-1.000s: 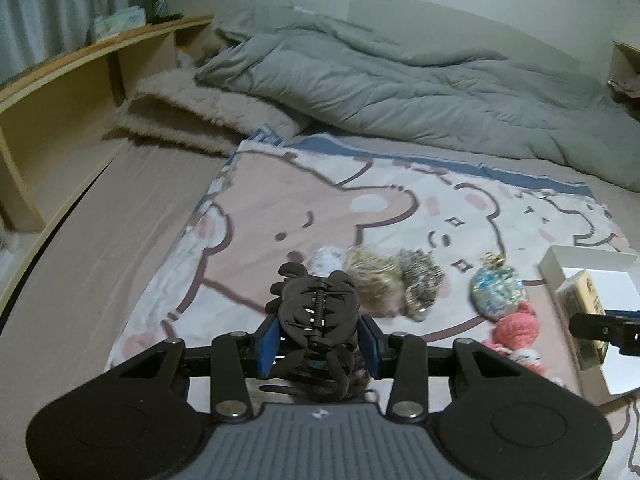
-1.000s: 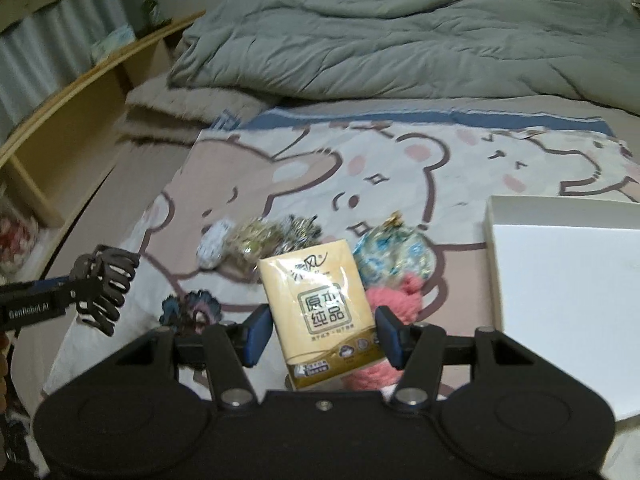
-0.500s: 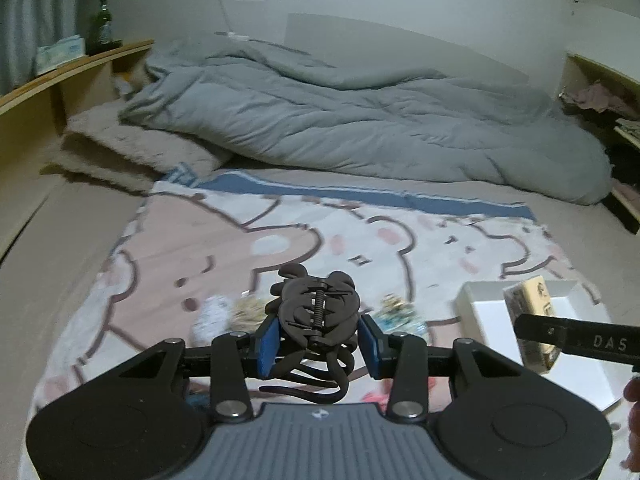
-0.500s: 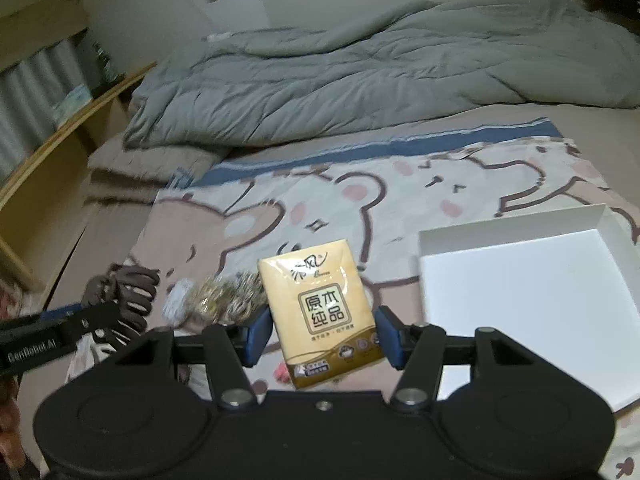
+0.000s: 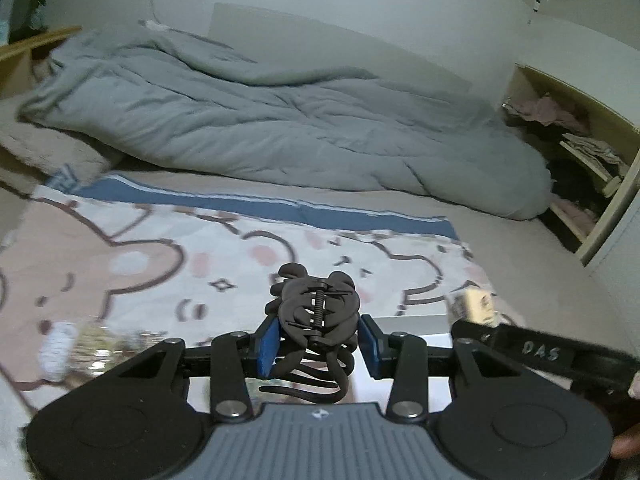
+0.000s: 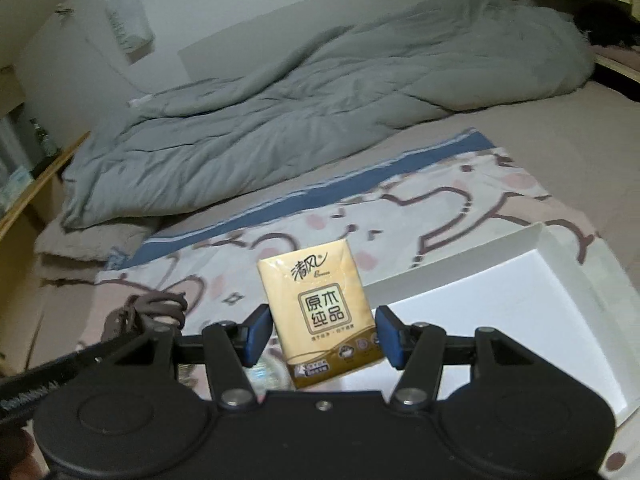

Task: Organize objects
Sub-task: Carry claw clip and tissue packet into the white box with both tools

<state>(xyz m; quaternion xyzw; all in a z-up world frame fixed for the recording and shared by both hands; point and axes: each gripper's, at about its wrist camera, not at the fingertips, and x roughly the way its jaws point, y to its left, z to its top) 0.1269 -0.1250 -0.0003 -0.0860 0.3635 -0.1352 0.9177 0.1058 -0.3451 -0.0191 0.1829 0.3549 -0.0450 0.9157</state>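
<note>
Carrying both loads, we work left to right: the left gripper (image 5: 318, 336), clamped on the hair claw (image 5: 316, 312), releases into the white box (image 6: 520, 312) at 3 o'clock; the right gripper (image 6: 318, 334), clamped on the tissue pack (image 6: 320, 308), lowers flat beside it.

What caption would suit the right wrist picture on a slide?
Right gripper carries a yellow tissue pack toward an empty white box on a cartoon-print blanket.
</note>
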